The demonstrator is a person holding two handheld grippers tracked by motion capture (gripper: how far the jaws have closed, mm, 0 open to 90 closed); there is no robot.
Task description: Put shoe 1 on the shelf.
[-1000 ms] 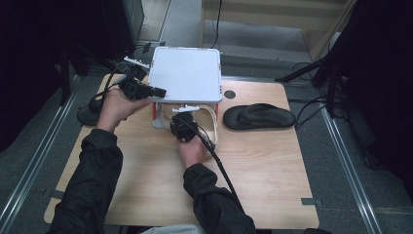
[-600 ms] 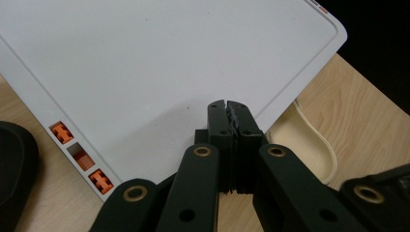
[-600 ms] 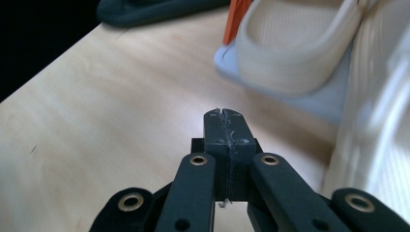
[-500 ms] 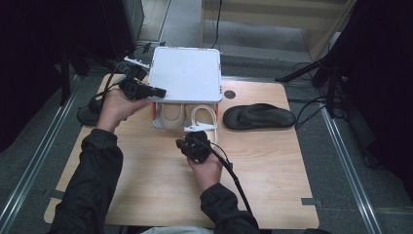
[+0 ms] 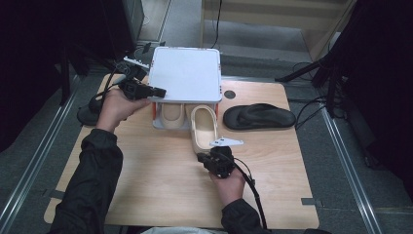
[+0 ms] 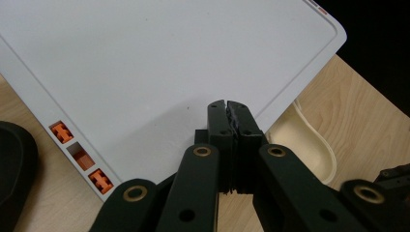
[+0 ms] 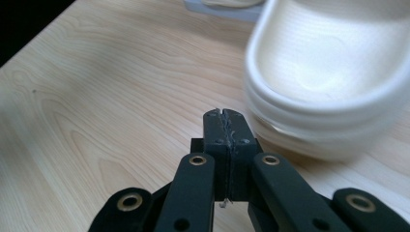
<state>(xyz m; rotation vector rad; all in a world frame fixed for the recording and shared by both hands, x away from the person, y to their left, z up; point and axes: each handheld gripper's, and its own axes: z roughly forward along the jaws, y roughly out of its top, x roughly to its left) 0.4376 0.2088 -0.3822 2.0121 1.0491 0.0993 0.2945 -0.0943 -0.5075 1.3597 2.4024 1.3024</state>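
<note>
Hiding cream slippers [image 5: 203, 126] partly, white lid [image 5: 186, 74], both grippers' jaws together, empty.

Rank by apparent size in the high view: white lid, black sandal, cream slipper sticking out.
1. White lid, clearly largest.
2. Black sandal.
3. Cream slipper; partly hidden under the lid, so its rank against the sandal is unsure.

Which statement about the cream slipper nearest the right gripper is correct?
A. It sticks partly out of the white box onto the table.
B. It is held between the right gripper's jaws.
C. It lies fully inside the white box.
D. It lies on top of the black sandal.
A: the cream slipper reaches out from under the white box onto the table, and the right gripper is shut, apart from it.
</note>
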